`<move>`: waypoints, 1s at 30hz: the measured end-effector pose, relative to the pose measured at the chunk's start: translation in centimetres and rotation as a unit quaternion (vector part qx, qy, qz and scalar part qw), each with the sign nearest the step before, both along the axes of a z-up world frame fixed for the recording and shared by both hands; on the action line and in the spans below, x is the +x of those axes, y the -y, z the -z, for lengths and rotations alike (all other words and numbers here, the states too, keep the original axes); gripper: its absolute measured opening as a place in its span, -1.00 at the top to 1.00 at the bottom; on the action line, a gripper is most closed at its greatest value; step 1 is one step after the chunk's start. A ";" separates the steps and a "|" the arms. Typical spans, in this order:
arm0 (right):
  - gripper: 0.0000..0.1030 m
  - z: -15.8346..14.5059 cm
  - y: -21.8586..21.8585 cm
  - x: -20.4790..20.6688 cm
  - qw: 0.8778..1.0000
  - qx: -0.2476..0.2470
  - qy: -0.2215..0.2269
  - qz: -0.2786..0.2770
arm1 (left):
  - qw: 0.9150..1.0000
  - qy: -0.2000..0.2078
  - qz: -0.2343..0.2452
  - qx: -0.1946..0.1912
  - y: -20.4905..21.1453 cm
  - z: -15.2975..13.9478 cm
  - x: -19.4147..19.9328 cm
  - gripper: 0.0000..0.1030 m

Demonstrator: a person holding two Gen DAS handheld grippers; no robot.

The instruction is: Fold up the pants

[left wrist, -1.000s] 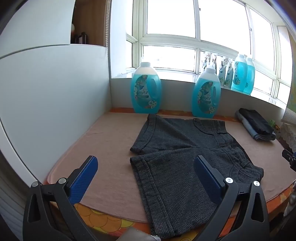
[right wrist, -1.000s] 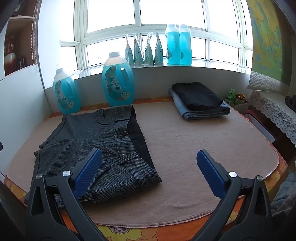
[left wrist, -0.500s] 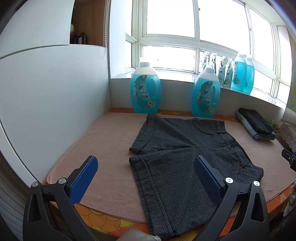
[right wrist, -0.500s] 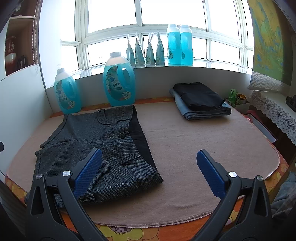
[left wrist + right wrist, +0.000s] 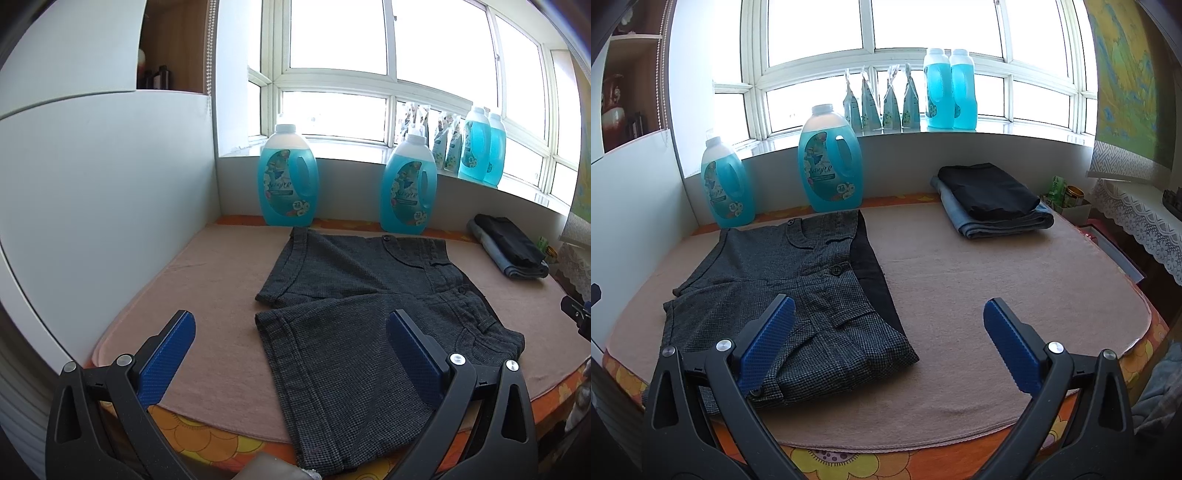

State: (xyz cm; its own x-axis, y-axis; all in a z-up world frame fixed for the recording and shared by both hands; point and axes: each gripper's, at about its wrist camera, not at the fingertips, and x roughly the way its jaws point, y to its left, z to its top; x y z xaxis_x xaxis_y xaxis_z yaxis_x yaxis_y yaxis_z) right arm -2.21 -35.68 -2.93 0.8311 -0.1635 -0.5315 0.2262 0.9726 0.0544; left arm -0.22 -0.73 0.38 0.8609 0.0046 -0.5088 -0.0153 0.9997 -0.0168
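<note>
While the pants (image 5: 354, 317) lie flat mid-frame, left tool (image 5: 291, 354) and right tool (image 5: 888, 343) hover spread, empty; folding apparently unbegun; next, pinch hem and waistband.

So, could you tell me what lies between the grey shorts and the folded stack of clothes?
Only bare tan mat separates the grey shorts from the folded stack, shown in the right wrist view.
</note>
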 end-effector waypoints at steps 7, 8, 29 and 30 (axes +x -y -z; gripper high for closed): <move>-1.00 0.2 0.1 0.0 1.000 0.000 0.000 -0.001 | 1.000 -0.001 -0.001 -0.001 -0.1 0.0 0.0 -0.99; -1.00 0.2 -0.1 0.0 1.000 0.001 0.000 -0.002 | 1.000 -0.001 -0.001 -0.001 -0.1 0.0 0.0 -0.99; -1.00 0.5 -0.2 -0.1 1.000 0.004 -0.002 -0.004 | 1.000 -0.004 0.003 0.001 0.3 0.3 0.1 -0.99; -1.00 0.5 -0.1 -0.1 1.000 0.004 -0.001 -0.004 | 1.000 -0.004 0.003 0.002 0.3 0.2 0.1 -0.99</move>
State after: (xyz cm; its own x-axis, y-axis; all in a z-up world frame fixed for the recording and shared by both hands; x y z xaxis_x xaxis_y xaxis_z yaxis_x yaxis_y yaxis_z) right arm -2.30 -35.57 -3.38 0.8308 -0.1529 -0.5352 0.2184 0.9740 0.0608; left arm -0.14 -1.03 0.13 0.8571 0.0017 -0.5151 -0.0098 0.9999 -0.0131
